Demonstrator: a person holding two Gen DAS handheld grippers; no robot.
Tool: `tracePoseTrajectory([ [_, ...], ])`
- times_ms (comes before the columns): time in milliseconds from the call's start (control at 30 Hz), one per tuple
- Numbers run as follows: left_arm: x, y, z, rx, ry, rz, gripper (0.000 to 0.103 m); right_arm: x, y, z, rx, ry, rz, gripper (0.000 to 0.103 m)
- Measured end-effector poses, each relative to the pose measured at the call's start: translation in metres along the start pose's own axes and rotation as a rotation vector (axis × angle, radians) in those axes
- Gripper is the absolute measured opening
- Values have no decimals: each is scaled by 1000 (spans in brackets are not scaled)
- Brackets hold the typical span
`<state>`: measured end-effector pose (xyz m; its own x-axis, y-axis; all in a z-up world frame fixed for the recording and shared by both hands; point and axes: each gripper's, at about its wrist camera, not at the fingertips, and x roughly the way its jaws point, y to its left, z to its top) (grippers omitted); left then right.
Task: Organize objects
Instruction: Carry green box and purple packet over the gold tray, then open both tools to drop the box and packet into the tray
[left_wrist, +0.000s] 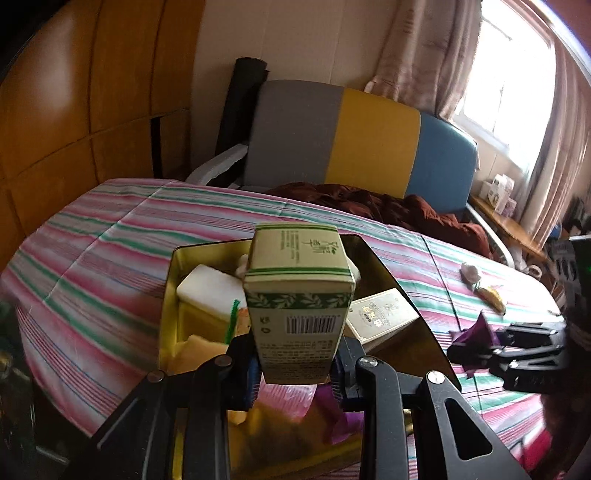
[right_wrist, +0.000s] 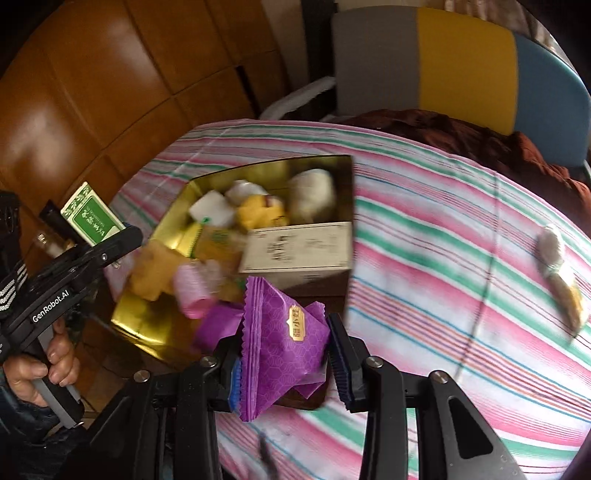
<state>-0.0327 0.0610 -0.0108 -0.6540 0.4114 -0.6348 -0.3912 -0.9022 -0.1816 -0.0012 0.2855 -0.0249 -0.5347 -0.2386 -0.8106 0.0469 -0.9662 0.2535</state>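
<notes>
2 grippers in play, both loaded. Left gripper (left_wrist: 295, 373) is clamped on the lower end of a green-and-cream carton (left_wrist: 297, 295); barcode side faces the camera and the carton stands tilted away above the gold tin (left_wrist: 168, 295). From the right wrist view the same carton (right_wrist: 92, 216) shows at far left, off the tin's left side, with the left gripper (right_wrist: 122, 236) around it and a hand (right_wrist: 44, 362) on the grey handle.

Right gripper (right_wrist: 284, 354) is closed on a purple snack packet (right_wrist: 280, 332); blue pads press both sides, serrated edge on the left, gold label facing up. Packet hangs just over the near corner of the tin (right_wrist: 317, 162). Left wrist view shows the right gripper (left_wrist: 480, 350) at right with the purple packet (left_wrist: 476, 332) at its tips.

Tin sits open on the striped cloth (right_wrist: 443, 240) and holds a jumble: white blocks, yellow wrapped pieces, a pink wrapped piece (right_wrist: 194, 291), another purple packet, plus a cream box (right_wrist: 299, 245) lying against the right wall. Contents are motion-blurred, so no exact count.

2 loose items remain on the cloth well right of the tin: a pale wrapped piece (right_wrist: 550, 253) touching a yellowish one (right_wrist: 569, 299).

Behind the table: a chair with grey, yellow and blue back panels (left_wrist: 369, 136), brown fabric (left_wrist: 406, 206) piled on it.
</notes>
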Motion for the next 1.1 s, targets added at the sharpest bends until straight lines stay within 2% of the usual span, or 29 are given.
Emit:
tracePoseTrajectory([
  [167, -6, 7, -3, -23, -2, -39, 30, 12, 14, 0, -4, 14, -4, 40],
  [233, -3, 3, -2, -24, 8, -54, 30, 13, 14, 0, 14, 9, -12, 49],
  [500, 16, -6, -14, -21, 77, -68, 31, 10, 7, -7, 66, -6, -27, 49],
  [533, 18, -7, -16, -18, 85, -63, 33, 10, 8, -7, 67, -5, -33, 49],
  [567, 20, -7, -18, -18, 91, -60, 40, 10, 8, -8, 67, -4, -42, 49],
  [600, 22, -6, -19, -26, 100, -55, 53, 11, 8, -9, 66, -4, -55, 49],
  [667, 22, -4, -20, -46, 99, -45, 69, 10, 9, -11, 67, -5, -66, 51],
  [867, 17, -3, -19, -33, 67, -13, 69, 12, 12, -13, 90, -16, -89, 52],
  [967, 14, -5, -18, -9, 55, 4, 69, 14, 15, -15, 94, -18, -101, 65],
  [1100, 10, -7, -16, 9, 39, 25, 70, 15, 21, -15, 84, -26, -133, 66],
])
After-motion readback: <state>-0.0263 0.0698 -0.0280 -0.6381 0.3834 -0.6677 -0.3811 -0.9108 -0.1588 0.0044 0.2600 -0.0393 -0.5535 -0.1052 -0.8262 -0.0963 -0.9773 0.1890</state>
